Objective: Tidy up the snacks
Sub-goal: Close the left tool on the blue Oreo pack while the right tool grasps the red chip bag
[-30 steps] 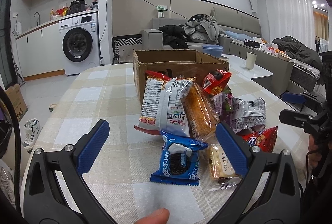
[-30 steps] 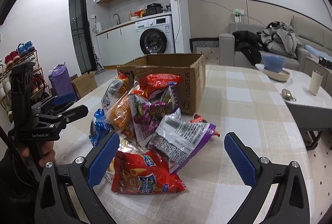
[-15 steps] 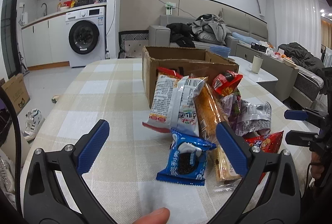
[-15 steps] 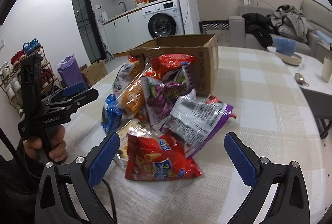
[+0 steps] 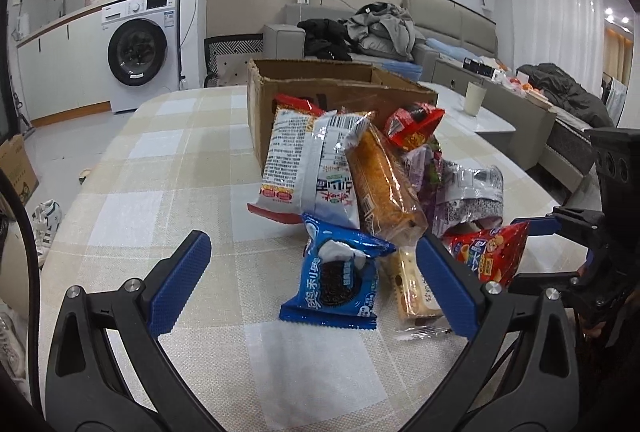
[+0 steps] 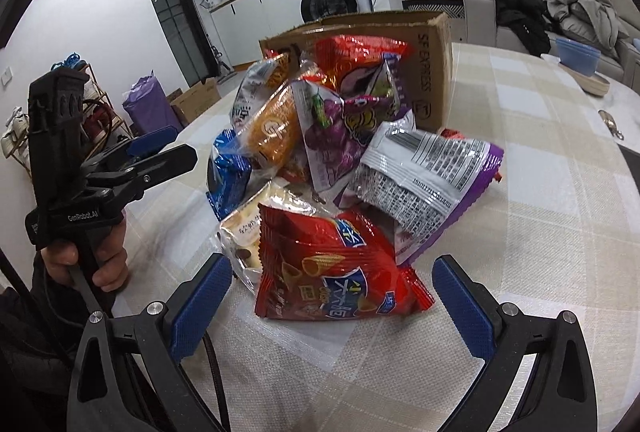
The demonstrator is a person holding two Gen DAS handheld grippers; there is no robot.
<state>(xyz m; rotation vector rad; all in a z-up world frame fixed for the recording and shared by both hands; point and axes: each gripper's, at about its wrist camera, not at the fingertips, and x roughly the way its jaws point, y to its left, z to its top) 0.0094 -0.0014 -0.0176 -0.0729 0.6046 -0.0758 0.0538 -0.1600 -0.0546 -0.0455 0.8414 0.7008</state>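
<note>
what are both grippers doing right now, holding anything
left gripper: open, empty, facing the blue cookie packet.
right gripper: open, empty, facing the red chip bag.

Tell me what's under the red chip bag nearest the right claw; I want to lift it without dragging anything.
The red chip bag overlaps a clear-wrapped pastry and the silver-and-purple bag's lower edge. Whatever lies beneath its middle is hidden.

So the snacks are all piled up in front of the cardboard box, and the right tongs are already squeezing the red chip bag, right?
Not quite. The snacks are piled in front of the cardboard box, but the right tongs are open, not squeezing. The right wrist view shows the red chip bag lying on the table between the blue pads, neither pad pressing it.
</note>
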